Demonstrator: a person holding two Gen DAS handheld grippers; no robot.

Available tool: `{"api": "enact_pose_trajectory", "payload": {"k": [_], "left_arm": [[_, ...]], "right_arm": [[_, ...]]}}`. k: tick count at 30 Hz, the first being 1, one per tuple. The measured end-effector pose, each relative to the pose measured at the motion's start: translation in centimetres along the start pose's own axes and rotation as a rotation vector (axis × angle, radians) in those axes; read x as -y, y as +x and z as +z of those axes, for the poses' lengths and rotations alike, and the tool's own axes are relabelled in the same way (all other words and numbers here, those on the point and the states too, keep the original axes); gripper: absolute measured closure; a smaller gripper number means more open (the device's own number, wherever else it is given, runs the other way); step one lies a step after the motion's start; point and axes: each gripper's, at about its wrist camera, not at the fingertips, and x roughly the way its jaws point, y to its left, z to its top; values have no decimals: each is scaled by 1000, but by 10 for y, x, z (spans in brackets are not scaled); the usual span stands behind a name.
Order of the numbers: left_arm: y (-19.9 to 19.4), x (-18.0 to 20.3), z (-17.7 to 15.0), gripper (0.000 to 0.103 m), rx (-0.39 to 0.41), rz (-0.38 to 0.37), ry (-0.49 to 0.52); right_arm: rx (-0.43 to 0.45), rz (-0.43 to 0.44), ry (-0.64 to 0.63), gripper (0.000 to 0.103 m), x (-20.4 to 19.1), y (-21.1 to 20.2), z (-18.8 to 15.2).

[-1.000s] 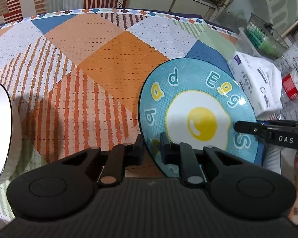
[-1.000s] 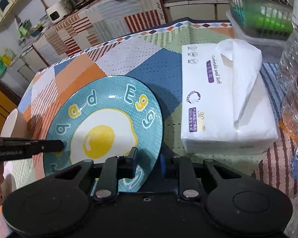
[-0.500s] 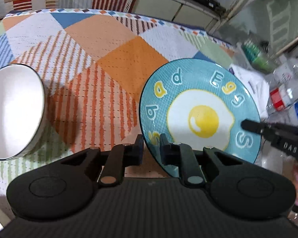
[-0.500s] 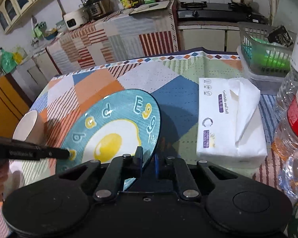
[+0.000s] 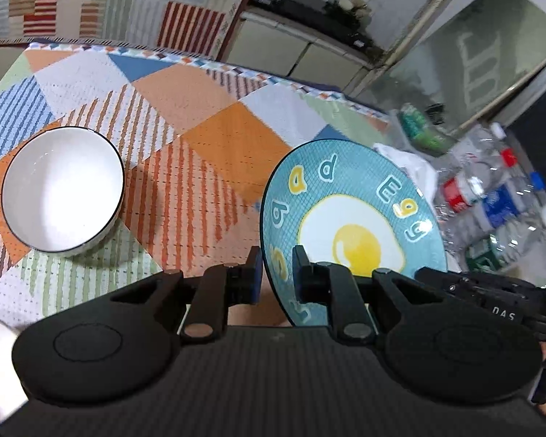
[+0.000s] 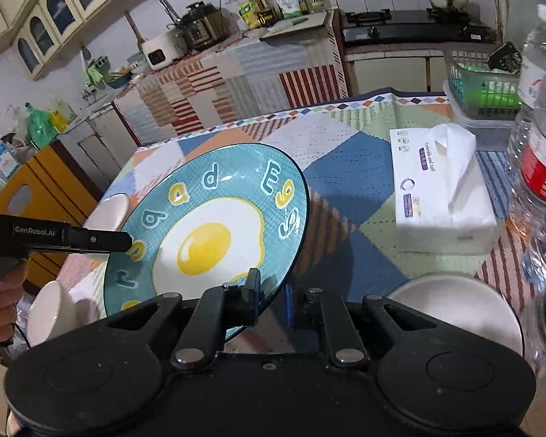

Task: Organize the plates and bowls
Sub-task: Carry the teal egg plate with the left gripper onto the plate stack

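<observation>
A teal plate (image 5: 353, 233) with a fried-egg picture and letters is held in the air above the table, tilted. My left gripper (image 5: 277, 273) is shut on its left rim. My right gripper (image 6: 273, 291) is shut on its opposite rim; the plate also shows in the right wrist view (image 6: 214, 233). A white bowl (image 5: 62, 193) with a dark rim stands on the patchwork tablecloth (image 5: 207, 138), left of the plate. Another white bowl (image 6: 458, 306) sits on the table at the lower right of the right wrist view. More white bowls (image 6: 51, 313) lie below the plate's left side.
A white tissue pack (image 6: 440, 193) lies on the right of the table. Clear water bottles (image 6: 538, 167) stand at the far right. A green-filled plastic basket (image 6: 484, 91) sits behind the tissue pack. A kitchen counter with appliances runs along the back.
Both grippers have lifted the plate higher off the table and tilted it. The white bowl on the left has come fully into the left wrist view.
</observation>
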Motion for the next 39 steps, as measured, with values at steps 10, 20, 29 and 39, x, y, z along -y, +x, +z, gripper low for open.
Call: {"api": "enact_pose_trajectory", "payload": {"k": [10, 20, 29, 39], "left_arm": [[-38, -1, -44, 88, 12, -45, -4], [-65, 8, -70, 88, -29, -52, 19], [-57, -1, -102, 88, -103, -7, -2], [-41, -4, -120, 88, -169, 21, -10]], "right_arm": [[13, 36, 1, 85, -22, -42, -47], [7, 93, 40, 85, -31, -71, -85], [-45, 110, 61, 85, -33, -69, -110], [-102, 88, 88, 85, -27, -58, -122]]}}
